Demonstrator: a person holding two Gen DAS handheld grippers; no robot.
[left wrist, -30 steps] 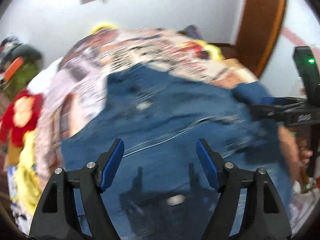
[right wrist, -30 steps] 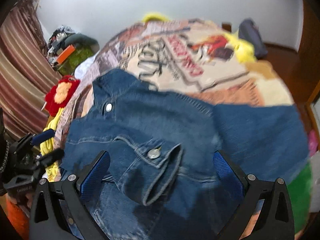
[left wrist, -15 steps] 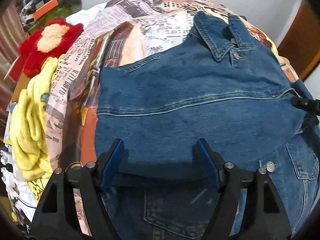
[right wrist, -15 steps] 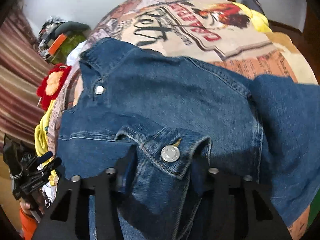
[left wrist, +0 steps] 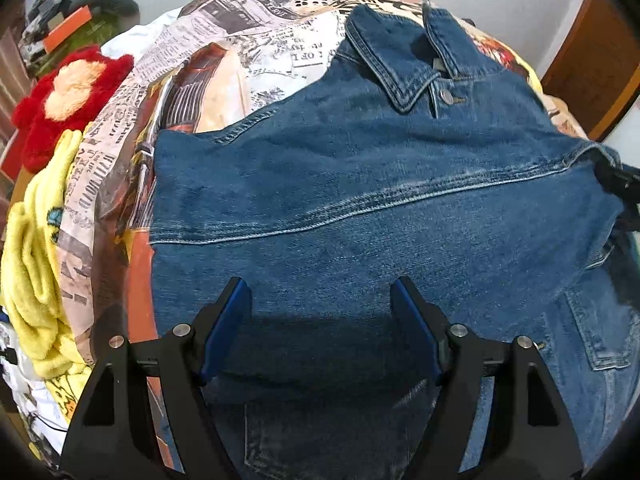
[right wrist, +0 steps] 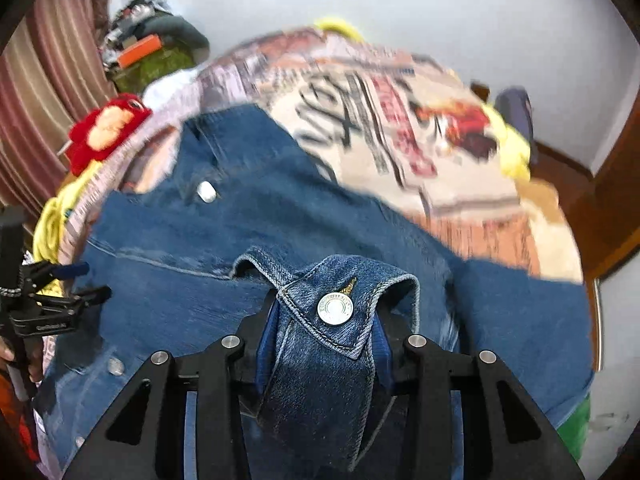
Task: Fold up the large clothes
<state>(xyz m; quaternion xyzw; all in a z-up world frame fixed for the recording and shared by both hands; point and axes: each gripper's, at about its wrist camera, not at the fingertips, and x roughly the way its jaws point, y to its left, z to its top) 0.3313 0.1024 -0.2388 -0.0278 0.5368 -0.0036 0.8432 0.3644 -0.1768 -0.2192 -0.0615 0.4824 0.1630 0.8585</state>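
While the left gripper (left wrist: 320, 300) gapes over the denim jacket (left wrist: 360, 184), the right gripper (right wrist: 320, 316) clamps its cuff (right wrist: 336, 300).

Even, fairly bright indoor light; left wrist view sharp, with a dark shadow on the denim jacket (left wrist: 360, 208) between the left gripper (left wrist: 320, 320) fingers; right wrist view motion-blurred over the printed bedspread (right wrist: 400, 120); both strongly fisheye-bent, black-vignetted corners.

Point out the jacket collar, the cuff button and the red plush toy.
Collar (left wrist: 394, 54): left wrist view, on the near flap.
Cuff button (right wrist: 335, 311): right wrist view, on its metal face.
Red plush toy (left wrist: 70, 92): left wrist view, on its pale centre.
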